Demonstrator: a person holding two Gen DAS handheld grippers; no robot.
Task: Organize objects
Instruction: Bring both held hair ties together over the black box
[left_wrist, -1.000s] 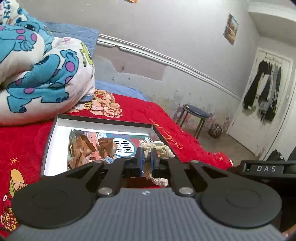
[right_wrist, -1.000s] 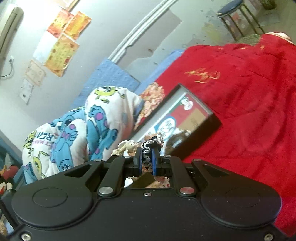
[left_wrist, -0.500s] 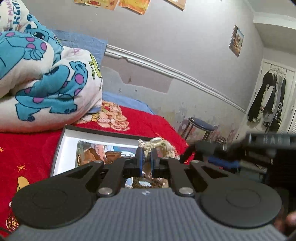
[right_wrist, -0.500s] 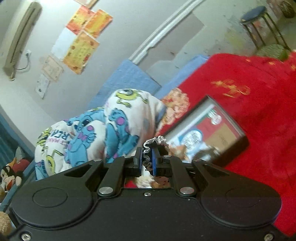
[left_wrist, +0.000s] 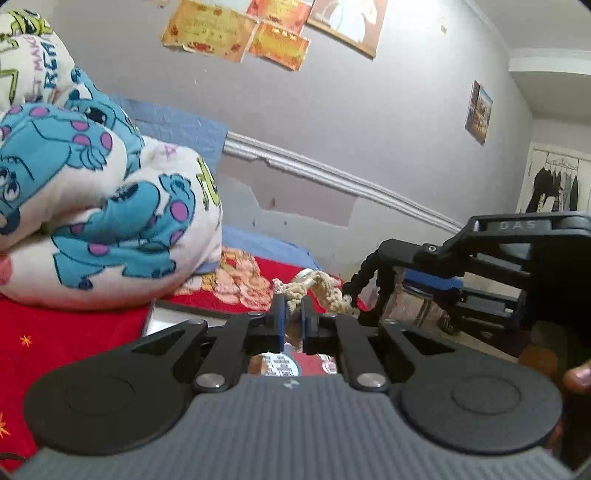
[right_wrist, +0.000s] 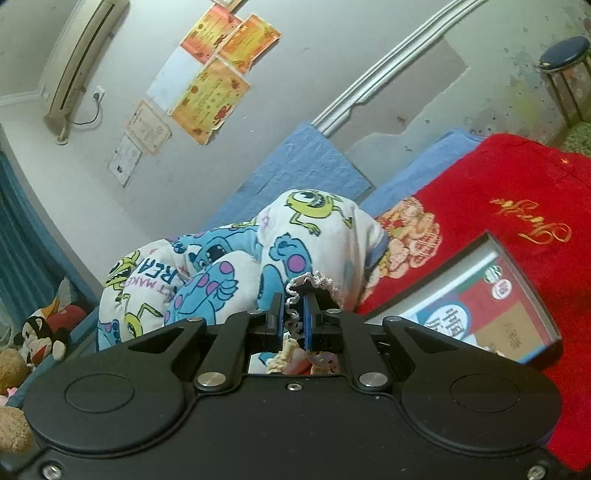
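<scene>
both grippers now higher above the box (right_wrist: 532, 295) than 1 s ago; cream crochet piece (left_wrist: 325, 291) is lifted clear of it, so pickup looks done, placing still to do. left gripper (left_wrist: 292, 314) clamped on its knotted end, right gripper (right_wrist: 293, 314) clamped on its lacy edge. piece hangs betw. them above the box's near side, soft, w/ a pale ring.

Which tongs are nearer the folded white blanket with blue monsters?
Left, probably. The left tongs sit just right of the blanket; the right tongs reach in from farther right.
</scene>
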